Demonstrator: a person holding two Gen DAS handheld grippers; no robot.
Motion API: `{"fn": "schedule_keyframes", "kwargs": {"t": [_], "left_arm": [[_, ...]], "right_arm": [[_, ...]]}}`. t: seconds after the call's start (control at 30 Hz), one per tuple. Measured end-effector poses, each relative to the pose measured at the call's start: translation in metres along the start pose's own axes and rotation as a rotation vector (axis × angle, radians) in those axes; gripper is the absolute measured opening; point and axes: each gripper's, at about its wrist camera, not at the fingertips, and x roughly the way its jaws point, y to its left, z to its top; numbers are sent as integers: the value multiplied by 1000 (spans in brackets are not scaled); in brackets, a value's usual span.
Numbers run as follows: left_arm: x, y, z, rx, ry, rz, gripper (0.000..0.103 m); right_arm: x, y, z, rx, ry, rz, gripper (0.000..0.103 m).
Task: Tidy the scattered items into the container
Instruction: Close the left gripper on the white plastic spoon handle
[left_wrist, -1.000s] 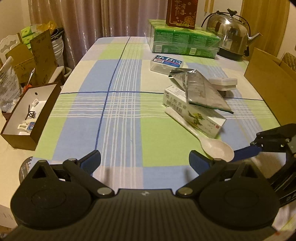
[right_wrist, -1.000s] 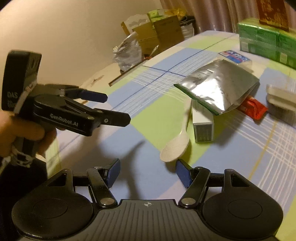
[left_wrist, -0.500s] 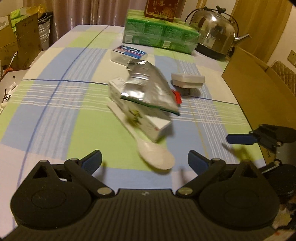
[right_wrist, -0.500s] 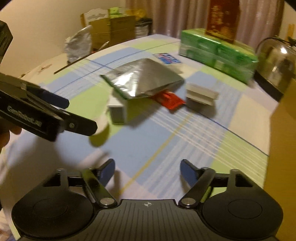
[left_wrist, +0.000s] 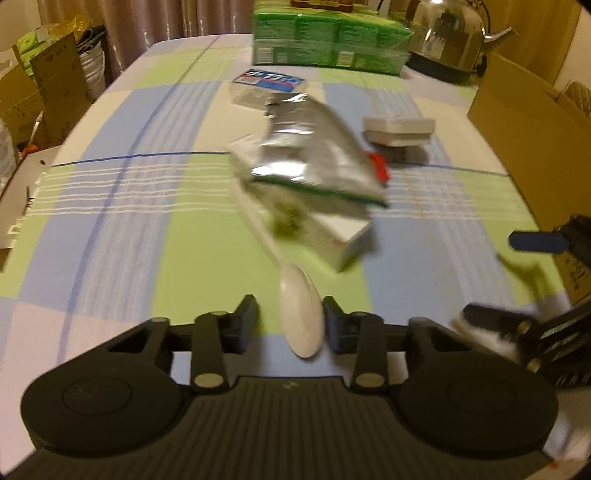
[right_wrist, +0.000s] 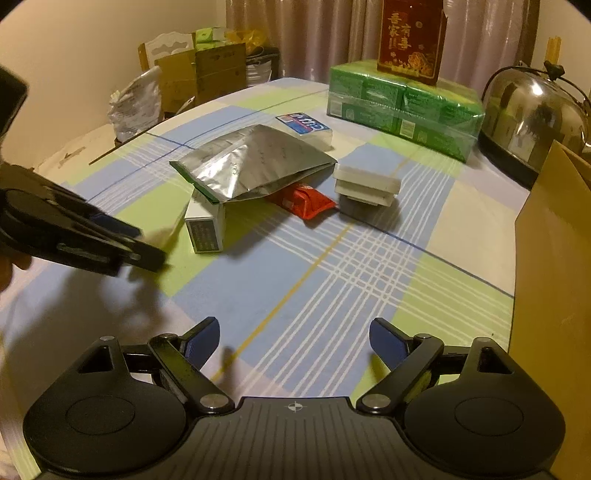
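Observation:
A white plastic spoon (left_wrist: 300, 314) lies on the checked tablecloth with its bowl between the fingers of my left gripper (left_wrist: 291, 323), whose jaws are narrowed around it with a gap left on its left side. Behind it lie a white medicine box (left_wrist: 325, 236), a silver foil pouch (left_wrist: 317, 158), a red packet (right_wrist: 304, 201), a white case (right_wrist: 365, 184) and a blue-labelled pack (right_wrist: 304, 125). My right gripper (right_wrist: 293, 341) is open and empty over the cloth. The brown cardboard box (right_wrist: 554, 258) stands at the right edge.
A green multipack of tissues (right_wrist: 402, 107) with a red carton (right_wrist: 410, 37) on top and a steel kettle (right_wrist: 532, 114) stand at the far end. Cardboard boxes and bags (left_wrist: 40, 85) stand beside the table's left side.
My left gripper has moved forward onto the spoon's bowl and its jaws have narrowed around it. My right gripper has swung right, away from the spoon.

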Motion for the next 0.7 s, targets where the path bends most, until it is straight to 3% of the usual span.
{"fn": "schedule_keyframes", "kwargs": {"t": [0.2,0.6,0.67,0.7], "left_arm": [[-7,25,-7,-19,-2,-15,28],[0,14,-2,63,-22,-50,28],[1,15,-1,65,-25,-63,24],[1,17,0,61,-25,-75,17]], "right_arm": [[-1,2,5,48,-12,17,86],[-1,3,9,59,-8,13,86],[-1,3,9,60,-8,15,86],[-1,3,9,61,-10,16,86]]}}
